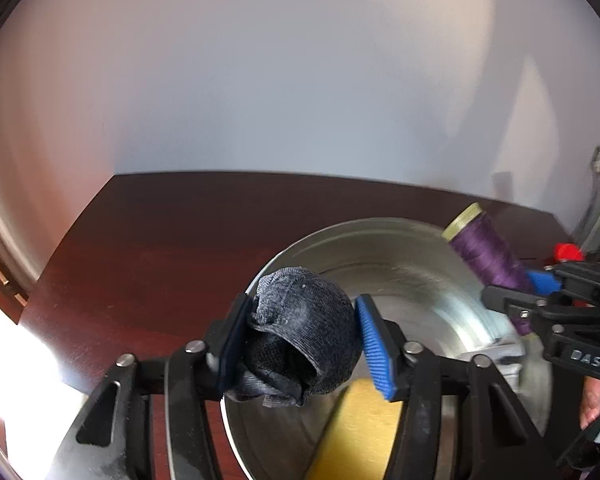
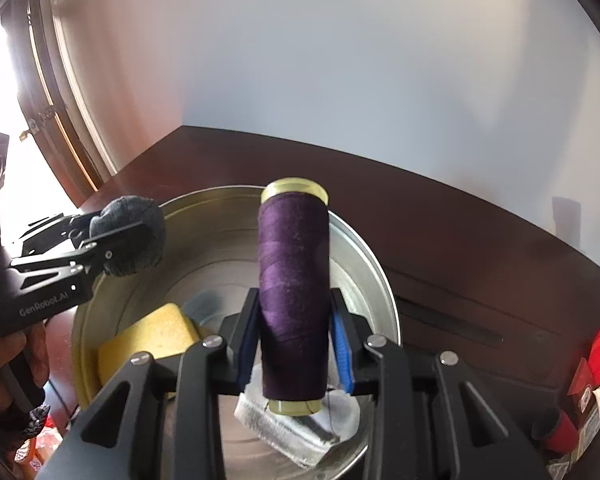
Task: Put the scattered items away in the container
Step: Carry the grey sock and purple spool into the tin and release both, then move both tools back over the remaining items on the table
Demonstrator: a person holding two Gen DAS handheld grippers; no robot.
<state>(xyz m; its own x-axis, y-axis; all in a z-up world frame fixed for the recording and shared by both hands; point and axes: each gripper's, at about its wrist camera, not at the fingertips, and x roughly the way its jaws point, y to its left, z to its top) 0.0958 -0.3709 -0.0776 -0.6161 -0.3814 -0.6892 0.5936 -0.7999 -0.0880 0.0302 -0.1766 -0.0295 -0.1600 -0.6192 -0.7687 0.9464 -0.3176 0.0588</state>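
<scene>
- My left gripper (image 1: 304,340) hangs above the near rim of the round metal tin (image 1: 400,256), which stands on the dark wooden table (image 1: 148,248).
- Between its jaws sits a rolled dark grey sock (image 1: 300,332). The left pad touches the sock, but beside the right blue pad I see a small gap, so the jaws are spread and do not pinch it firmly.
- My right gripper (image 2: 296,344) is over the same tin (image 2: 364,248), with the jaws pressed on a purple thread spool (image 2: 294,296); the spool stands nearly upright between the pads.
- Inside the tin lie a yellow sponge (image 2: 148,340) and a folded white cloth (image 2: 284,432).
- On the table at the far right are some red things (image 2: 596,364); I cannot tell what they are.
</scene>
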